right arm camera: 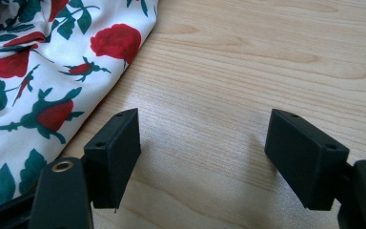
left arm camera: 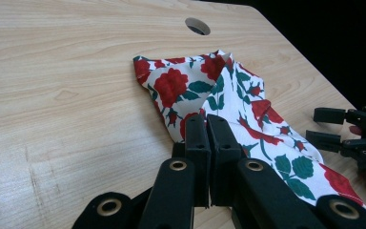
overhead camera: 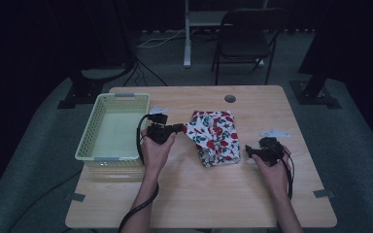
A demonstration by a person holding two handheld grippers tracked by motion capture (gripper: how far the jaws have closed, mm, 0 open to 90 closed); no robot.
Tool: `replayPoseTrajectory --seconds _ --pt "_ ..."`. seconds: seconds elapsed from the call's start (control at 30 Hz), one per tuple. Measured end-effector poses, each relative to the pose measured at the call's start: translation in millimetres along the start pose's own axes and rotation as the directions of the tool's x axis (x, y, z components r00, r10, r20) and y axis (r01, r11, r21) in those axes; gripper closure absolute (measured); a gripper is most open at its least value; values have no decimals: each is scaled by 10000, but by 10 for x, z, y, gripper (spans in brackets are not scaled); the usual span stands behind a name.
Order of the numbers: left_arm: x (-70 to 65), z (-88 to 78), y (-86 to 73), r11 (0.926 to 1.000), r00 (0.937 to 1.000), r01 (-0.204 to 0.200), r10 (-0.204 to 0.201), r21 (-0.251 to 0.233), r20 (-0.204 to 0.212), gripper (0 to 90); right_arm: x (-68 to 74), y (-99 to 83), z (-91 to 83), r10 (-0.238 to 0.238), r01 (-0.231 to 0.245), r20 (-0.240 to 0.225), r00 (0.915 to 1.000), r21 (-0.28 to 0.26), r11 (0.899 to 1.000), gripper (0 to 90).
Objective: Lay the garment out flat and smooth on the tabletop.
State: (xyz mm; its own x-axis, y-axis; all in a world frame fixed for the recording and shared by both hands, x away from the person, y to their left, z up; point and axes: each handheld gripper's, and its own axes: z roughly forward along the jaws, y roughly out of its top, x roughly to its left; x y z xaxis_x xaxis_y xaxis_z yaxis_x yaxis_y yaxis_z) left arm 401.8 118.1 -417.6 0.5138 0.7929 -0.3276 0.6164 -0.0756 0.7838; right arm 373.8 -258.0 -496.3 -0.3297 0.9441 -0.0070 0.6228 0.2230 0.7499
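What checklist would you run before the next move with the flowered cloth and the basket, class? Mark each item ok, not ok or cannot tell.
1. Left gripper shut at the edge of the flowered cloth: ok; whether cloth is pinched: cannot tell.
2. Right gripper open, nothing between its fingers: ok.
3. Right gripper apart from the cloth, on bare table: ok.
4. Cloth folded and lying flat: not ok, it is bunched.
5. Basket has room inside: ok.
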Motion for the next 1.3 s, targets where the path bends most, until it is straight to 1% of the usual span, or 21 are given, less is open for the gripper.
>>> replayPoseTrajectory --seconds 0.6,0.77,0.87,1.3 --pt "57 -46 -12 9999 9999 106 -107 -65 -85 899 1 0 0 -1 1 -7 10000 10 10000 272" --pt "85 -63 -26 10000 9998 74 -75 -31 -158 899 1 0 -1 1 -1 -6 10000 11 10000 272" --pt "104 -76 -32 9999 9997 128 -129 -24 -202 900 2 0 0 11 -11 -5 10000 8 10000 272" --pt "147 -122 -30 9997 9994 189 -193 -129 -300 899 2 0 0 9 -9 -4 10000 7 10000 272"
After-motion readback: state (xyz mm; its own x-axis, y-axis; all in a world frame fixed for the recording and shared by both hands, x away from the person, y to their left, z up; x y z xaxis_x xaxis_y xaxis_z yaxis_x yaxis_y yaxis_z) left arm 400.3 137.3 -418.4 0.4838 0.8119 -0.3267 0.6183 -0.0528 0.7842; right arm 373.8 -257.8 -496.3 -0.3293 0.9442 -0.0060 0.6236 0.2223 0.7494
